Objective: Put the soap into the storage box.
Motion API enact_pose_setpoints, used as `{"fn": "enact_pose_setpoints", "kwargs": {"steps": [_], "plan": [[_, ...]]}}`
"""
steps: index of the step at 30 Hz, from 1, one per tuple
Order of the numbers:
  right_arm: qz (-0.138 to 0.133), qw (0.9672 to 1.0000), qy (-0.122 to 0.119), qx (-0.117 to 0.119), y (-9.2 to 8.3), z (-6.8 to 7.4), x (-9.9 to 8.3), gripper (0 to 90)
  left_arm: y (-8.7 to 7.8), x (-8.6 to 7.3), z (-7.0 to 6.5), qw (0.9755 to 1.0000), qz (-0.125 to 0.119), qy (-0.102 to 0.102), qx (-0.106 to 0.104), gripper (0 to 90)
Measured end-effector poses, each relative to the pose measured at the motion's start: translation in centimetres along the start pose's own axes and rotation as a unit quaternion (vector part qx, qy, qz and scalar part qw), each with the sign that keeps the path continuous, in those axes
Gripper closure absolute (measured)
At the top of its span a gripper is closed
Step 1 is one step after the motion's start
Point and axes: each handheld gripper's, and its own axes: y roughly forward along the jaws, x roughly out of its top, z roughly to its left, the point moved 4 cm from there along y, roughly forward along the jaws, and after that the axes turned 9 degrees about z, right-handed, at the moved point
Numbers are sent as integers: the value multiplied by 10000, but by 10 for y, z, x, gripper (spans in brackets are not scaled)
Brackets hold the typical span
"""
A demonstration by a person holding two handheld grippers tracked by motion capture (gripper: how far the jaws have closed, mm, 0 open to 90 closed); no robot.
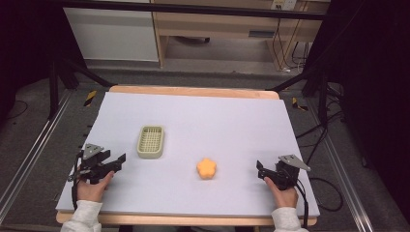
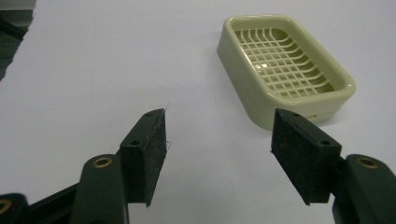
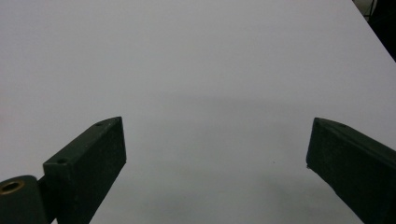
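Resting on the bench (image 1: 193,116), both the left tool (image 1: 118,160) and right tool (image 1: 260,170) gape empty, so probably approach the orange flower-shaped piece (image 1: 206,168) squarely, soap dish (image 2: 285,70) just ahead-right of the left.

light: bright on the table (image 1: 203,121), dim surroundings
shadows: soft, faint
focus: jaws slightly blurred up close
glare: none

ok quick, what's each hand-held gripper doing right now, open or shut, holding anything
left hand-held gripper: open, jaws apart with nothing between them, soap dish ahead untouched
right hand-held gripper: open wide, holding nothing
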Motion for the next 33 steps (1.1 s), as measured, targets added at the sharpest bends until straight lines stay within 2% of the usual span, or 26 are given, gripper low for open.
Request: {"fn": "enact_pose_setpoints", "kwargs": {"steps": [2, 6, 10, 14, 25, 28, 33], "plan": [[8, 10000, 17, -16, 0, 0, 0, 55, 0, 0, -5, 10000, 9, 55, -51, 355], [11, 9999, -95, -57, 0, 2, 0, 54, 1, 0, -12, 9998, 63, 105, -173, 357], [36, 9999, -101, -53, 1, 2, 0, 53, 0, 1, -16, 9995, 105, 196, -212, 352], [33, 9999, -103, -74, 1, 2, 0, 53, -1, 2, -20, 9995, 67, 186, -259, 342], [54, 9999, -127, -64, 1, 3, 0, 50, -3, 7, -34, 9986, 62, 342, -397, 315], [66, 9999, -117, -67, 1, 3, 0, 50, -3, 7, -40, 9981, 89, 468, -390, 309], [62, 9999, -125, -65, 1, 3, 0, 49, -2, 9, -50, 9969, 148, 599, -496, 297]]}}
